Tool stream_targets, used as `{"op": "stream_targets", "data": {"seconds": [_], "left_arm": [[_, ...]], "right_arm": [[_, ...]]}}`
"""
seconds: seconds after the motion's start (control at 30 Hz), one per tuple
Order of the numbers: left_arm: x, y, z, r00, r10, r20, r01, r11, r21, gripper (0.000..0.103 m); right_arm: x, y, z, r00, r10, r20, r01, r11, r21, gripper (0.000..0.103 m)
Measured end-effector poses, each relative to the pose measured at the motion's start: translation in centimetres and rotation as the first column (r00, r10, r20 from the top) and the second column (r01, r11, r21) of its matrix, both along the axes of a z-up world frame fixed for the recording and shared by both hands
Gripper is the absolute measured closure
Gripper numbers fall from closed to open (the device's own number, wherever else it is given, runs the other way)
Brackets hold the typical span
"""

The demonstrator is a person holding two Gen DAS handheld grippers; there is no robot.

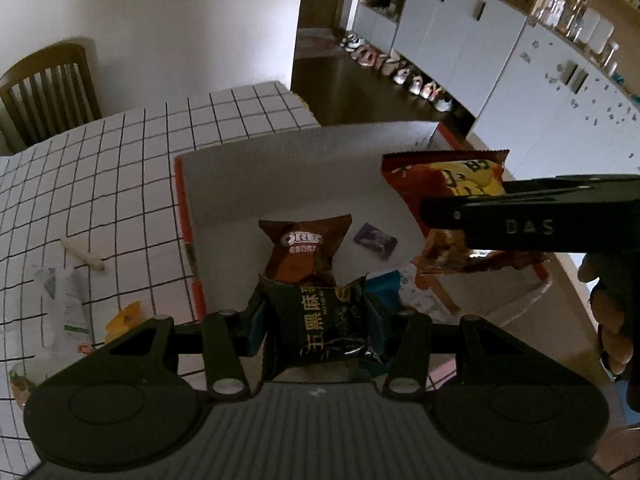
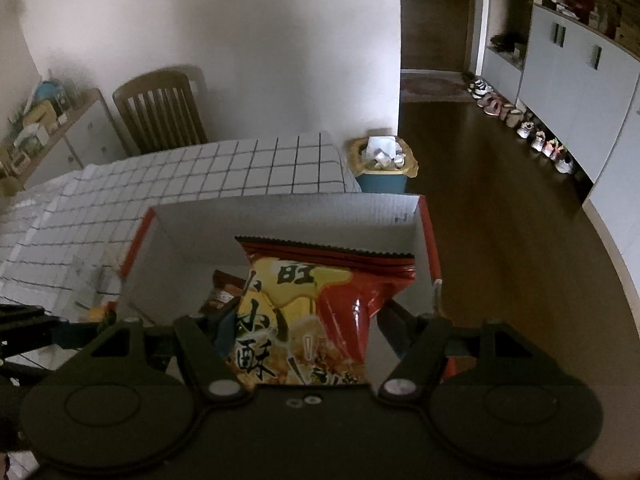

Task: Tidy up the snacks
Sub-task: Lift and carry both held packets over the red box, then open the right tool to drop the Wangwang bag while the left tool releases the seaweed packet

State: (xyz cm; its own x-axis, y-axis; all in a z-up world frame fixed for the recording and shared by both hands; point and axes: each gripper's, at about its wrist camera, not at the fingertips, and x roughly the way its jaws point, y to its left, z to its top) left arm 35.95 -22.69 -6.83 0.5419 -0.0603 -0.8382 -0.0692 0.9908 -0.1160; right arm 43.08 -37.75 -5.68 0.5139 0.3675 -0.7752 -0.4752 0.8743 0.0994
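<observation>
My left gripper point(image 1: 316, 320) is shut on a black sesame snack packet point(image 1: 320, 320), held above the near part of a white cardboard box with red edges point(image 1: 280, 172). Inside the box lie a brown Oreo packet point(image 1: 304, 248) and a small purple packet point(image 1: 375, 240). My right gripper point(image 2: 304, 324) is shut on a red and yellow snack bag point(image 2: 308, 312) and hangs over the same box point(image 2: 280, 216). From the left wrist view that bag point(image 1: 444, 188) and the right gripper's finger point(image 1: 532, 220) hang over the box's right side.
The box sits on a table with a white grid cloth point(image 1: 100, 184). Left of the box lie a white wrapper point(image 1: 60, 300), a cream stick point(image 1: 82, 254) and a yellow packet point(image 1: 126, 316). A wooden chair point(image 2: 160, 112) stands behind the table, a full bin point(image 2: 382, 164) by its corner.
</observation>
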Motion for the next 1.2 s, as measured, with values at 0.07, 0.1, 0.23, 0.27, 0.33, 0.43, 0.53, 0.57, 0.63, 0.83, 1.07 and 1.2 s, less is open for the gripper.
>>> {"op": "stream_targets", "data": {"seconds": [0.07,0.1,0.23,0.27,0.33,0.43,0.53,0.57,0.63,0.83,1.07,1.2], "left_arm": [[0.6,-0.2,-0.6,1.0,0.006,-0.014,-0.006,1.0,0.0,0.054],[0.9,-0.3,-0.9,1.0,0.005,-0.018,-0.005,1.0,0.001,0.054],[1.6,-1.2,-1.8,0.999,-0.01,-0.033,0.01,1.0,0.009,0.054],[1.8,-1.4,-2.1,0.999,-0.013,-0.04,0.013,1.0,0.009,0.054],[2.0,-1.9,-2.4,0.999,-0.019,-0.044,0.02,1.0,0.024,0.054],[2.3,-2.2,-3.1,0.998,-0.021,-0.057,0.024,0.999,0.036,0.054],[2.6,-2.2,-3.7,0.997,-0.02,-0.069,0.023,0.999,0.046,0.054],[2.6,-2.2,-3.9,0.997,-0.02,-0.07,0.023,0.999,0.043,0.054],[2.9,-2.2,-4.1,0.997,-0.016,-0.078,0.019,0.999,0.034,0.054],[3.3,-2.5,-4.8,0.995,-0.023,-0.097,0.026,0.999,0.022,0.053],[3.2,-3.0,-5.2,0.994,-0.04,-0.106,0.042,0.999,0.013,0.049],[2.9,-2.9,-5.2,0.995,-0.03,-0.093,0.031,1.0,0.006,0.04]], "right_arm": [[0.6,0.4,-0.8,1.0,0.006,0.002,-0.006,1.0,-0.02,0.032],[0.9,0.6,-1.1,1.0,0.005,0.0,-0.005,1.0,-0.024,0.032],[2.2,0.9,-2.4,1.0,-0.012,-0.028,0.011,1.0,-0.027,0.032],[2.4,1.0,-2.7,0.999,-0.015,-0.035,0.014,0.999,-0.029,0.032],[2.6,1.1,-3.3,0.999,-0.016,-0.05,0.014,0.999,-0.035,0.032],[2.8,1.2,-4.1,0.998,-0.017,-0.065,0.014,0.999,-0.043,0.032],[2.8,1.4,-4.5,0.998,-0.012,-0.069,0.008,0.999,-0.054,0.032],[2.8,1.4,-4.6,0.997,-0.01,-0.072,0.006,0.998,-0.056,0.032],[2.9,1.5,-4.8,0.997,-0.006,-0.08,0.001,0.998,-0.06,0.032],[3.2,1.4,-5.0,0.996,-0.01,-0.089,0.004,0.998,-0.061,0.031],[3.2,1.3,-4.7,0.996,-0.007,-0.09,0.004,0.999,-0.035,0.018],[2.9,1.0,-4.2,0.996,-0.006,-0.084,0.004,1.0,-0.024,0.014]]}}
